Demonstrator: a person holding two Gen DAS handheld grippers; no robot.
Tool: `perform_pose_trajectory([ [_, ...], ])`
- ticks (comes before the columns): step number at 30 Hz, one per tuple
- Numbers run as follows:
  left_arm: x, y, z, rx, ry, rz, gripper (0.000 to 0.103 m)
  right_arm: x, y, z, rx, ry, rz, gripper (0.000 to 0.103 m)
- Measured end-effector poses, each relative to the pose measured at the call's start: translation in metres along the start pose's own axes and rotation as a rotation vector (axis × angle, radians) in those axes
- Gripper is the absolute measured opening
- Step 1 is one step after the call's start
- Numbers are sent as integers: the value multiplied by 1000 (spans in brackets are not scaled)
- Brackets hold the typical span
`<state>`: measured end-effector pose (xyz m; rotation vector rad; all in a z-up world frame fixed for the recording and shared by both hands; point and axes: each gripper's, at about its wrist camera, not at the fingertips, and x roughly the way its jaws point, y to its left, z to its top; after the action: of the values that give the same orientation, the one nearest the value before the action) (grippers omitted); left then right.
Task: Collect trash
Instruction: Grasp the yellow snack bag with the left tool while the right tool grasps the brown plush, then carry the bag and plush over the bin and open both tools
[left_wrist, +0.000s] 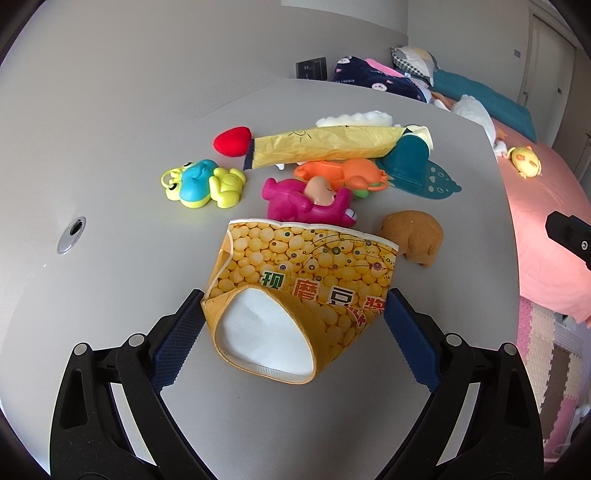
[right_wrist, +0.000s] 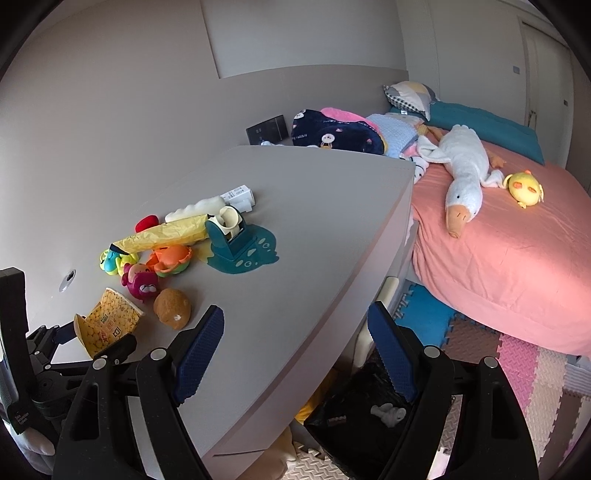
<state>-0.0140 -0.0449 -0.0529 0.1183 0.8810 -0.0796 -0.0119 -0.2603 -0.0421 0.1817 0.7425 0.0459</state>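
Note:
A crushed yellow paper cup (left_wrist: 306, 266) printed with soybeans lies on its side on the grey table (left_wrist: 110, 147), white inside facing me. My left gripper (left_wrist: 293, 306) stands open around it, with a blue pad (left_wrist: 177, 332) close against each side of the cup and no squeeze showing. The right wrist view shows the same cup (right_wrist: 107, 321) at the lower left, between the left gripper's fingers (right_wrist: 118, 347). My right gripper (right_wrist: 295, 332) hangs open and empty over the table's near edge. A crumpled yellow wrapper (left_wrist: 325, 146) lies behind the toys.
Several rubber toys (left_wrist: 310, 199), a brown plush (left_wrist: 413, 236) and a teal tape dispenser (left_wrist: 410, 162) crowd the table beyond the cup. A black bin bag (right_wrist: 354, 406) holding white scraps sits on the floor below the table edge. A pink bed (right_wrist: 517, 258) stands to the right.

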Motion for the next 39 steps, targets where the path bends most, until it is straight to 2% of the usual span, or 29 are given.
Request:
perform_pose_trajectory([
  [12, -19, 54, -2, -72, -31, 50, 92, 32, 60, -3, -102, 63, 108, 80],
  [15, -20, 66, -1, -96, -32, 57, 92, 41, 77, -3, -161, 86, 102, 80],
  [17, -21, 74, 0, -115, -36, 62, 92, 47, 86, -1, -191, 101, 109, 77],
  [19, -22, 80, 1, -133, -37, 58, 92, 53, 94, 1, -211, 122, 116, 67],
  [25, -21, 88, 0, -152, -32, 55, 92, 71, 108, 3, -243, 160, 89, 64],
  [30, -20, 89, 0, -154, -29, 50, 92, 82, 113, -3, -266, 204, 86, 42],
  [39, -24, 85, -1, -154, -41, 48, 92, 68, 106, -5, -242, 185, 91, 41],
])
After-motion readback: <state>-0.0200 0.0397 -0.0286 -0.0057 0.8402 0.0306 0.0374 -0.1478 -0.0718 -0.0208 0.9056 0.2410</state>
